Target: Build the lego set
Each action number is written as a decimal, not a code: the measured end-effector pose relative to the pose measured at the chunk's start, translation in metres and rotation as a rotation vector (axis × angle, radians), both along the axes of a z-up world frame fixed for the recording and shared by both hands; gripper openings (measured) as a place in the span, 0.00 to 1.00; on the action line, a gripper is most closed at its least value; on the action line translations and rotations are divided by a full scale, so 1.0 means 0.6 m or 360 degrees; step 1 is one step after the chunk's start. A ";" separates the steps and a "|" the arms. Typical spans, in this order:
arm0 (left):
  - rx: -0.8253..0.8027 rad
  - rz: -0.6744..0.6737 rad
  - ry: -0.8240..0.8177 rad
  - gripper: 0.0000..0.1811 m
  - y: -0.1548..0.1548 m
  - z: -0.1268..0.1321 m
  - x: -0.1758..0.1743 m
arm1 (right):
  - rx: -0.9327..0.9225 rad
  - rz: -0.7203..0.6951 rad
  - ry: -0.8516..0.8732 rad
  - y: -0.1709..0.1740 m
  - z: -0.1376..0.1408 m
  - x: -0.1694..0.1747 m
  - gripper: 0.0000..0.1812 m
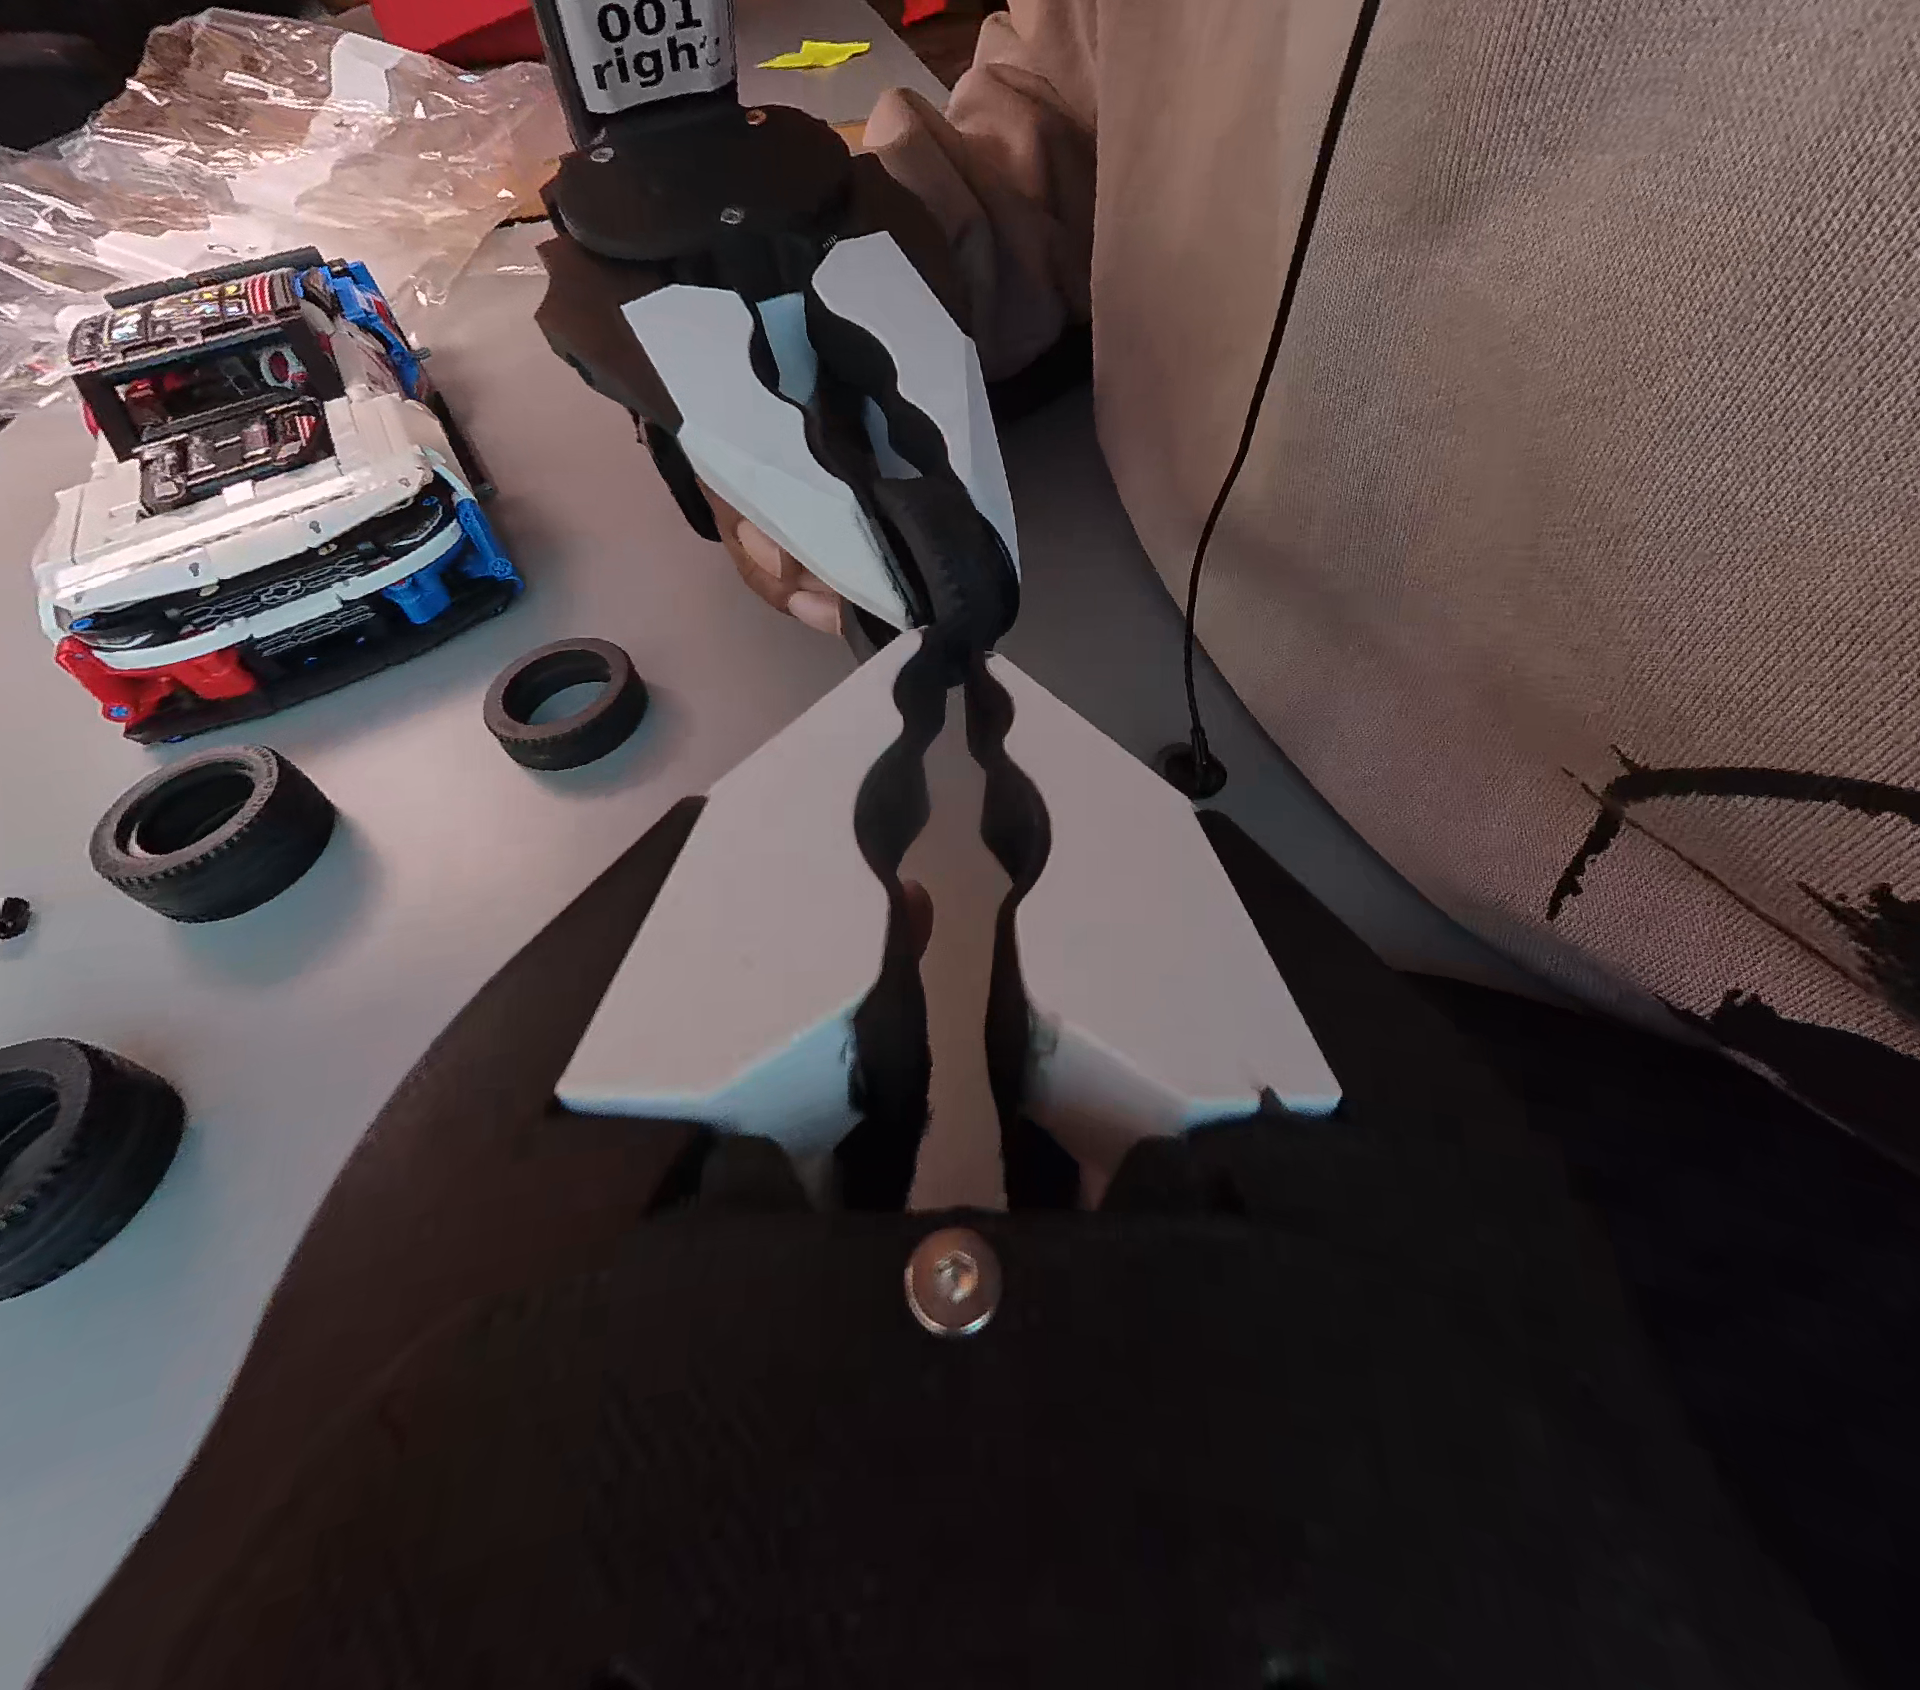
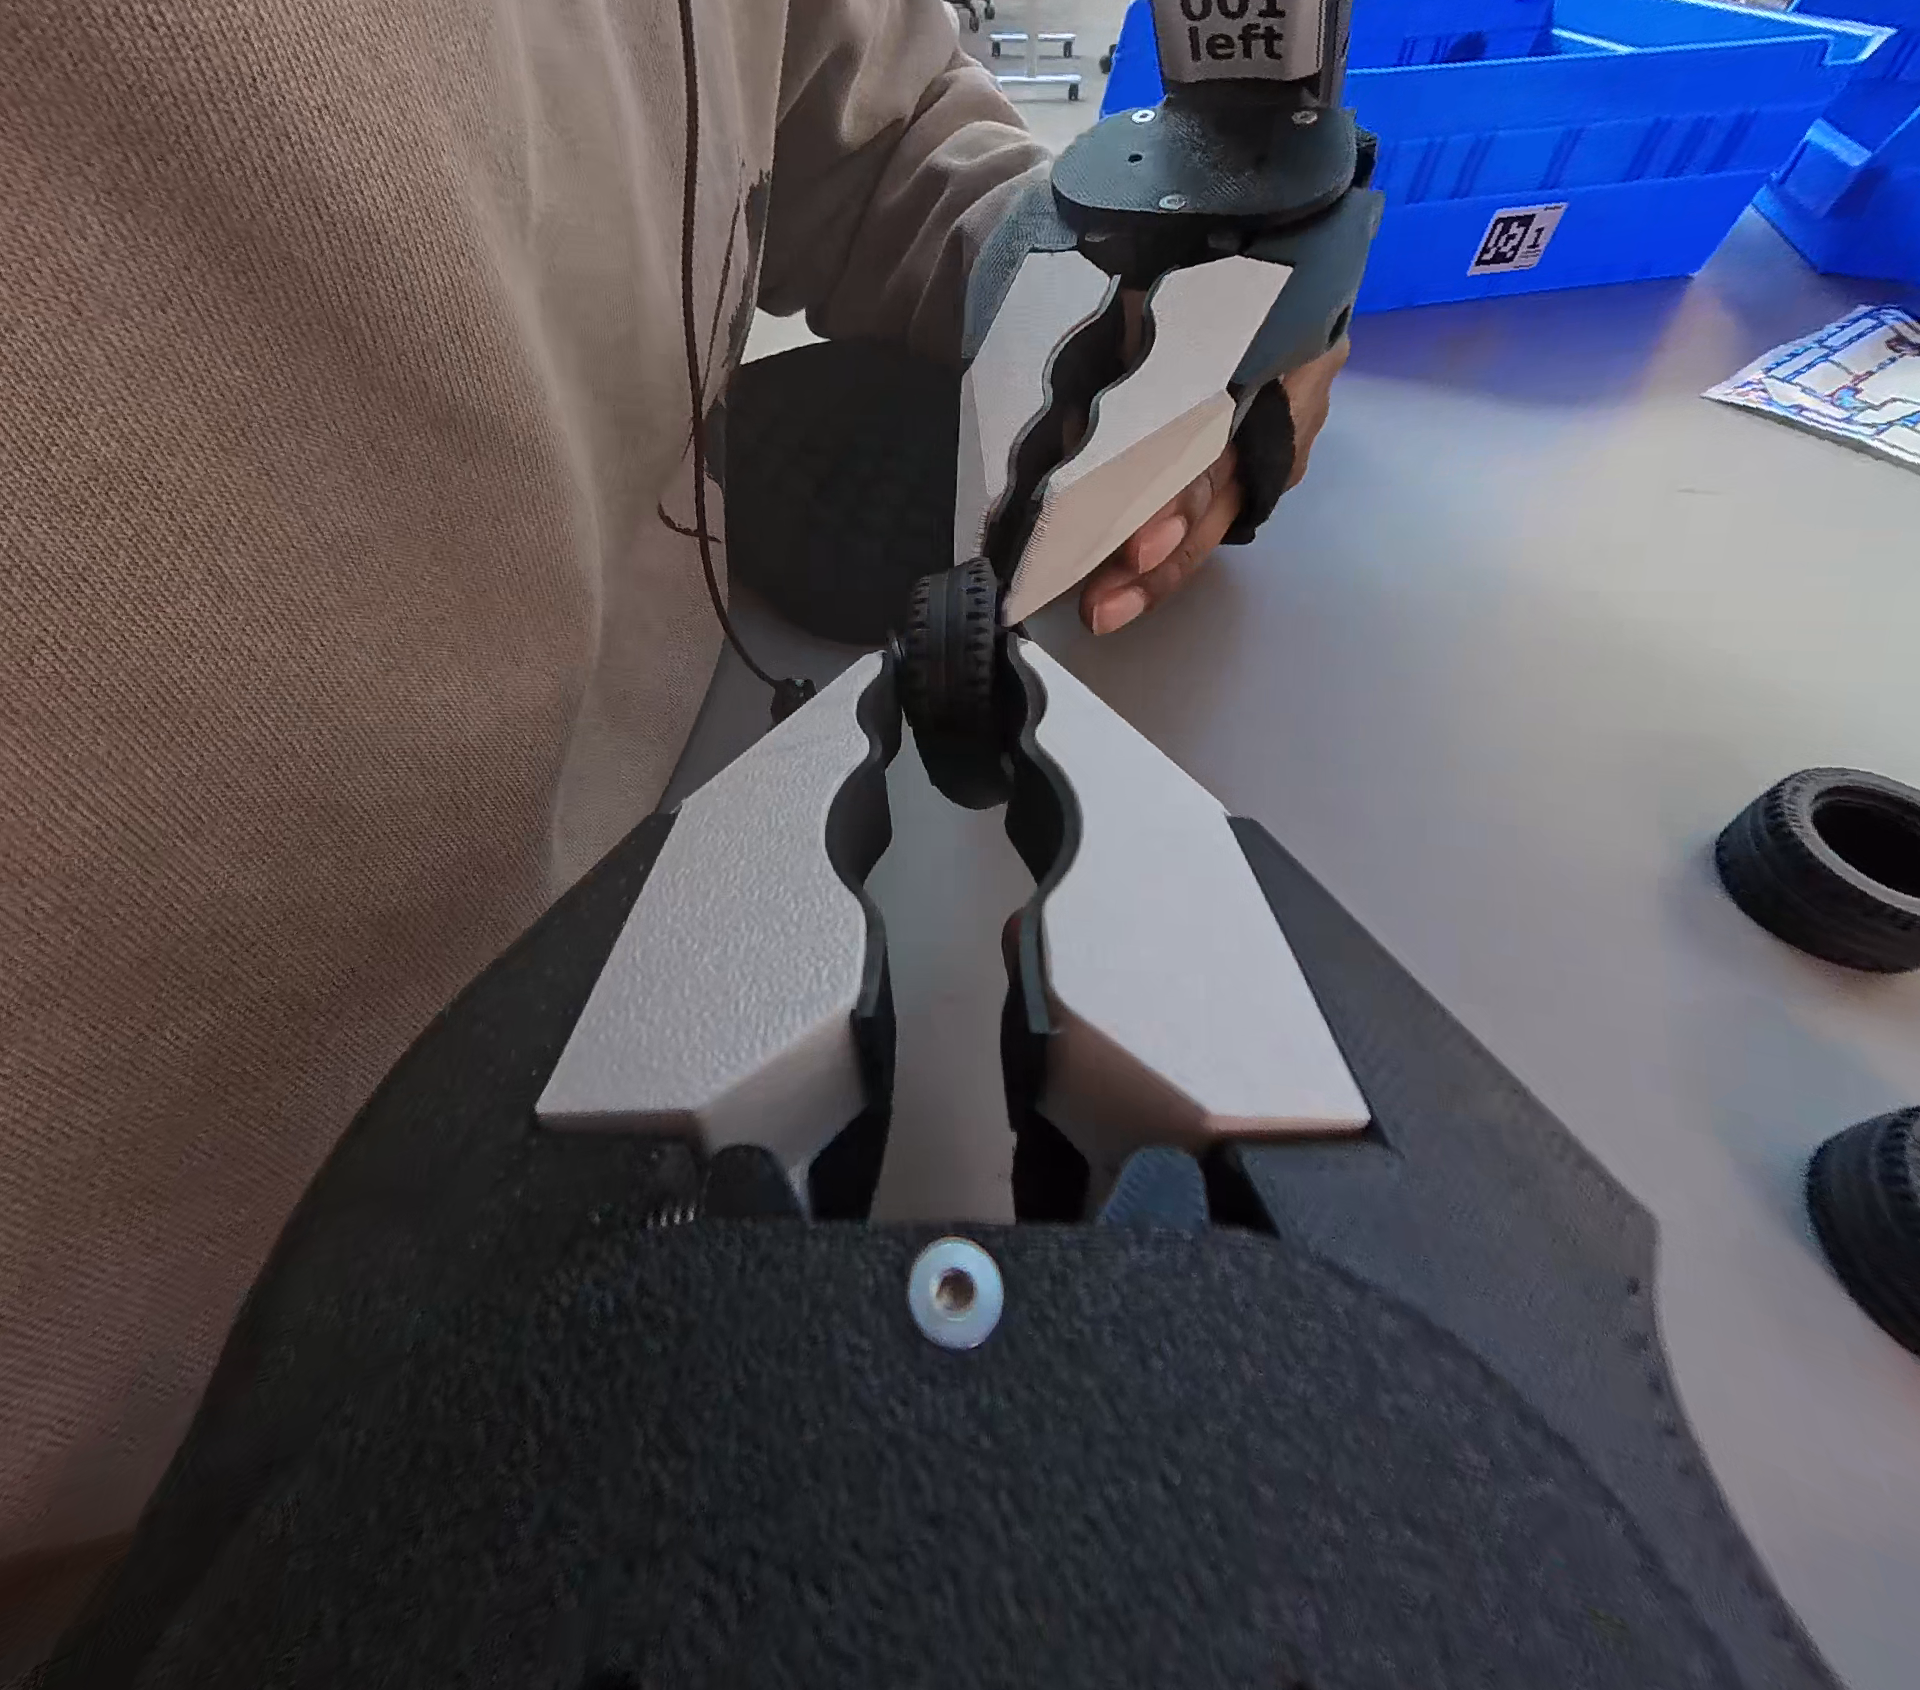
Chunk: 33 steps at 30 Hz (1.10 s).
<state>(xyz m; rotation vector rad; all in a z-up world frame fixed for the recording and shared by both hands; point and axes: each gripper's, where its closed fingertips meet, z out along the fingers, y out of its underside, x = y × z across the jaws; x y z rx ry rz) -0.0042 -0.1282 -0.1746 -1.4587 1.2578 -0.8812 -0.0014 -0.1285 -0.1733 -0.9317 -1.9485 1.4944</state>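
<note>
Two grippers meet tip to tip. Left wrist view: left gripper nearly closed, pinching the tyre's edge; right gripper clamps it. Car off left.

Right wrist view: right gripper squeezes the tyre, upright, tread facing the camera, axle running across between the fingers.

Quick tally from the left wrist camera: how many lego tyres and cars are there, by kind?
loose black rubber tyres on the grey table: 3
black rubber tyre held in the right gripper: 1
white, blue and red lego car: 1
Total: 5
</note>
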 end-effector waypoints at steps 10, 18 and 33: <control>-0.0193 -0.0049 -0.0079 0.03 0.005 0.004 0.007 | -0.0248 0.0086 -0.0035 -0.002 0.017 0.005 0.08; -0.0322 0.0013 -0.0414 0.11 0.027 0.063 0.007 | -0.0852 0.0150 0.0040 0.013 0.089 -0.003 0.07; -0.0568 0.0171 -0.0656 0.06 0.043 0.083 -0.001 | -0.0648 -0.0162 0.0193 0.051 0.107 -0.019 0.09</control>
